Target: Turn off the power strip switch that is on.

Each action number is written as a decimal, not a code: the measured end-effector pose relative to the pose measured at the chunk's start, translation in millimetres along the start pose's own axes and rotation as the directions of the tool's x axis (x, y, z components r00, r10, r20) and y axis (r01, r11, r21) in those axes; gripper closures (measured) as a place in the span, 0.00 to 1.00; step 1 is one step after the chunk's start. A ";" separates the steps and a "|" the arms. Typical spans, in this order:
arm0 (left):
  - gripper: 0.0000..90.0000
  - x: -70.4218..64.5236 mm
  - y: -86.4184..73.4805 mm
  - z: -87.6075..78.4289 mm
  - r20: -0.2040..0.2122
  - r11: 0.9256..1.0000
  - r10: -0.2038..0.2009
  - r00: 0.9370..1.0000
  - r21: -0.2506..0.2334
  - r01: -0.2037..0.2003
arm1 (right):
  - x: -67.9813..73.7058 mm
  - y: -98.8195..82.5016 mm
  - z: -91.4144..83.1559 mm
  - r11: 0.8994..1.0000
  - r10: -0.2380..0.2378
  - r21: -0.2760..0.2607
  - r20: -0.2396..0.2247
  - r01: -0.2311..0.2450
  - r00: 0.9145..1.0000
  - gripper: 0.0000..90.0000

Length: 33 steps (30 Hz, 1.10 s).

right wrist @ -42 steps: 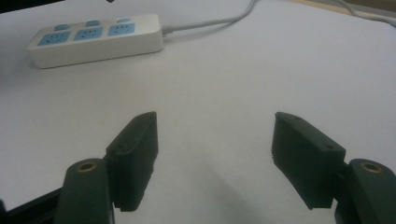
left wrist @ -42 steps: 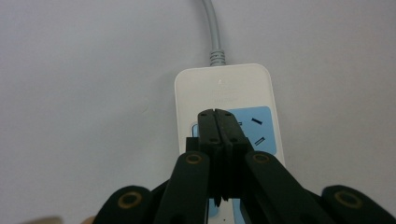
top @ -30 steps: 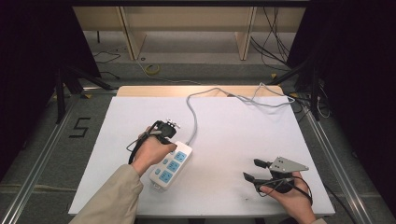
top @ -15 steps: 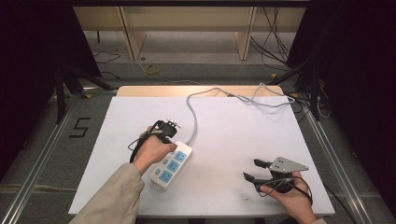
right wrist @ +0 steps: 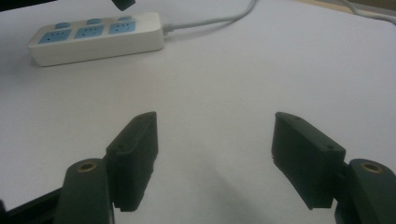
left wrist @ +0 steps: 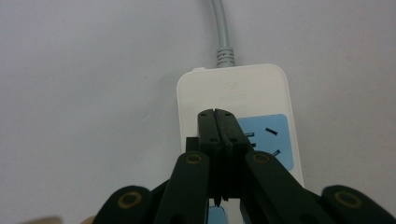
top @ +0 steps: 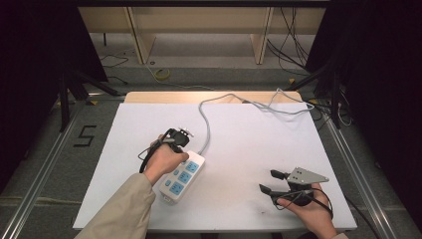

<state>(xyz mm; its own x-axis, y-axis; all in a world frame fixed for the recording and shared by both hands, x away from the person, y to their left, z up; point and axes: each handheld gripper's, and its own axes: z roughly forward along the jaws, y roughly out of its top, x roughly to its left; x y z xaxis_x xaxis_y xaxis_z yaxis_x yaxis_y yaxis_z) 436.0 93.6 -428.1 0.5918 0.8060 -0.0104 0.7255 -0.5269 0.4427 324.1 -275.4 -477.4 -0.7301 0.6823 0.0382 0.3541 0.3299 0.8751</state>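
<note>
While the left gripper sits pressed together over the power strip, its embossed marking unreadable, the right gripper stays spread; floor marking "5".

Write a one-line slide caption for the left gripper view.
Left gripper, jaws shut, poised over the cord end of a white power strip with blue sockets on a white table.

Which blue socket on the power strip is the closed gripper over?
The blue socket nearest the grey cable; the shut left gripper hangs over it, the others lie behind.
</note>
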 end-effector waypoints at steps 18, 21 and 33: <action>1.00 1.0 1.3 5.8 -0.010 1.000 0.014 1.000 0.027 -0.013 | 0.2 0.0 0.2 1.000 0.000 0.002 -0.002 0.000 1.000 0.36; 1.00 1.2 1.3 6.9 -0.013 1.000 0.011 1.000 0.027 -0.010 | 0.1 -0.1 0.1 1.000 -0.001 0.003 -0.001 0.001 1.000 0.36; 1.00 1.0 1.3 10.0 -0.014 0.999 0.018 1.000 0.038 -0.018 | 0.0 -0.2 0.2 1.000 -0.003 0.005 -0.001 0.003 1.000 0.36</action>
<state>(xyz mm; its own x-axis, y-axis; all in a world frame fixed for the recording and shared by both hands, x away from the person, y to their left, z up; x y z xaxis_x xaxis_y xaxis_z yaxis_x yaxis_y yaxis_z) 441.1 91.0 -436.5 0.6003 0.7997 0.0100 0.7277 -0.5512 0.4082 324.2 -275.3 -477.7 -0.7319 0.6804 0.0363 0.3547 0.3350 0.8729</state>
